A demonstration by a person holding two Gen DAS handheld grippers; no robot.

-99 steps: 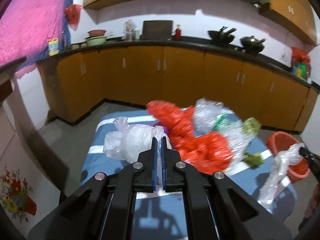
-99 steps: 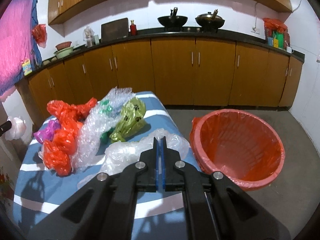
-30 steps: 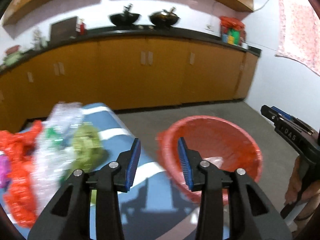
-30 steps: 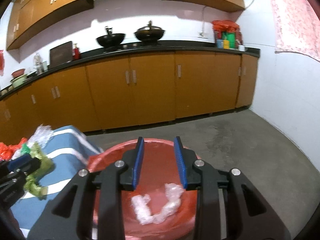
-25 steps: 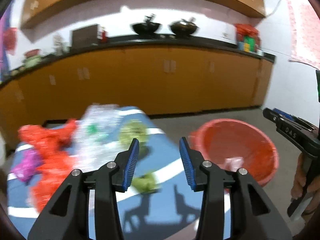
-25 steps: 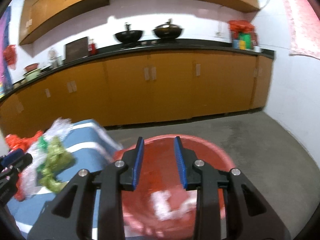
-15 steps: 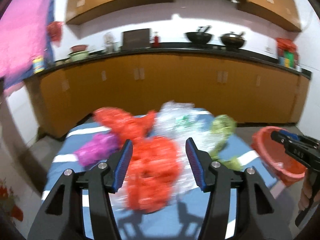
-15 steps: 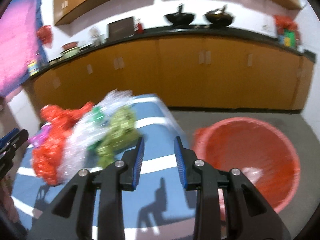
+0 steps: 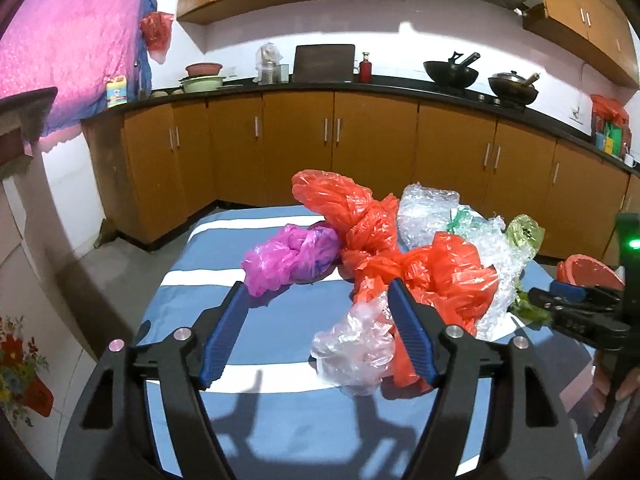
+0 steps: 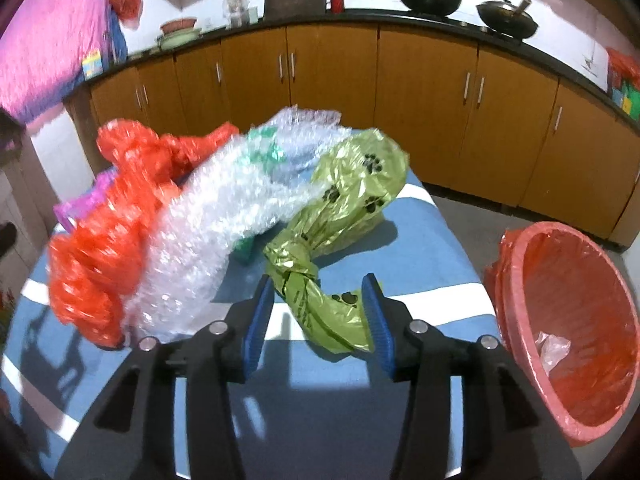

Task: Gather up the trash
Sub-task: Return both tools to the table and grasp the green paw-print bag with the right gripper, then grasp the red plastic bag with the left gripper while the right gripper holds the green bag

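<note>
Both grippers hang over the table (image 9: 208, 248) with fingers spread and empty, ready to pinch. The right gripper (image 10: 318, 314) straddles the knotted tail of the green bag (image 10: 320, 240); the left gripper (image 9: 316, 320) faces a clear bag (image 9: 352, 348) just ahead. The red bin (image 10: 568, 320), right of the right gripper, waits for drops.

- Tablecloth (image 9: 280, 412): blue, white stripes.
- Bags: orange-red (image 9: 440, 276), magenta (image 9: 288, 256), clear (image 9: 356, 348).
- Knotted bag (image 10: 340, 204): lime green, black paw prints.
- Bin (image 10: 568, 320): red.
- Cabinets (image 9: 372, 152): orange-brown.
</note>
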